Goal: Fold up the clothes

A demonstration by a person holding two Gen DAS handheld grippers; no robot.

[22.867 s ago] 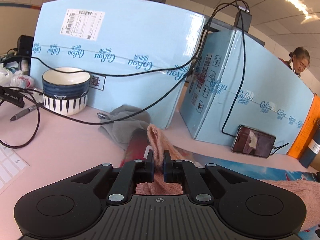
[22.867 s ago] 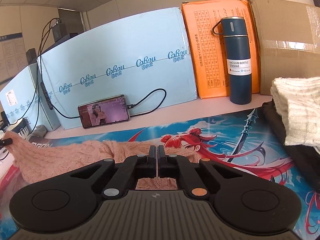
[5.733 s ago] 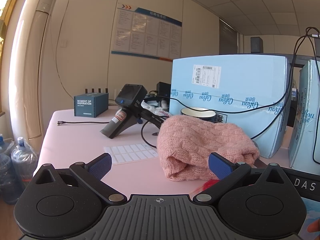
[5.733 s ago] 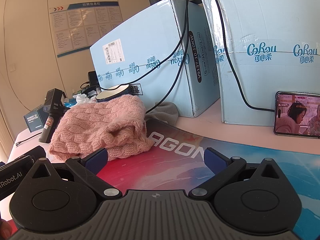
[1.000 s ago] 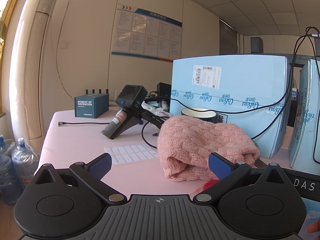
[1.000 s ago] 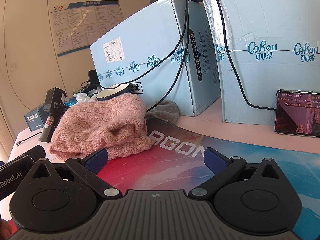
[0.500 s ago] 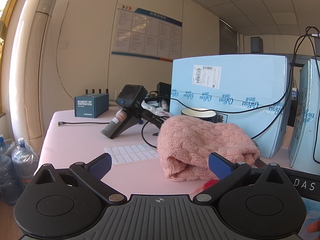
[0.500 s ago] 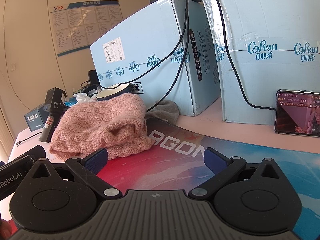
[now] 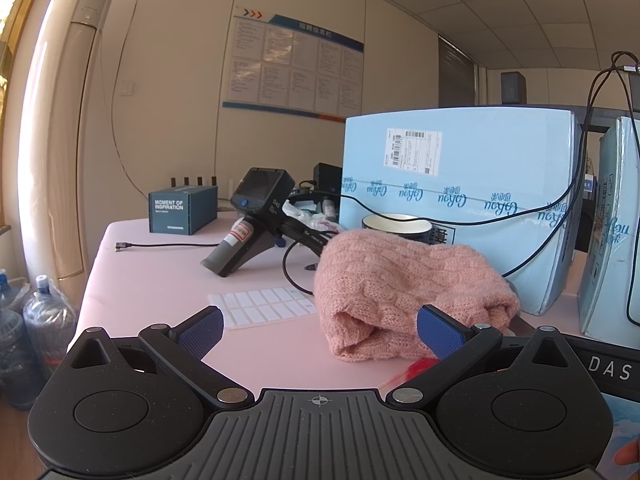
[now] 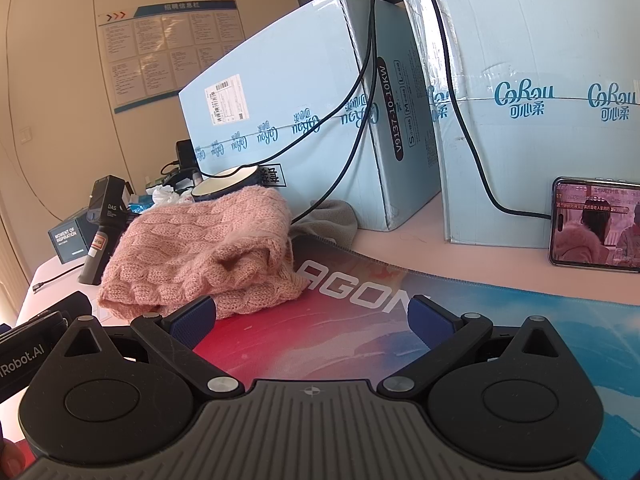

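Pink knitted sweater: folded bundle, lying across the left edge of the printed mat on the pink table. Left gripper: fingers spread, empty. Right gripper: fingers spread, empty, just short of the sweater

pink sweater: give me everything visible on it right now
The sweater is pink cable knit, folded into a thick soft bundle with layered edges facing the cameras. It lies partly on the printed mat, partly on the pink table, in front of the bowl and blue box. Both claws, left and right, are open and off it.
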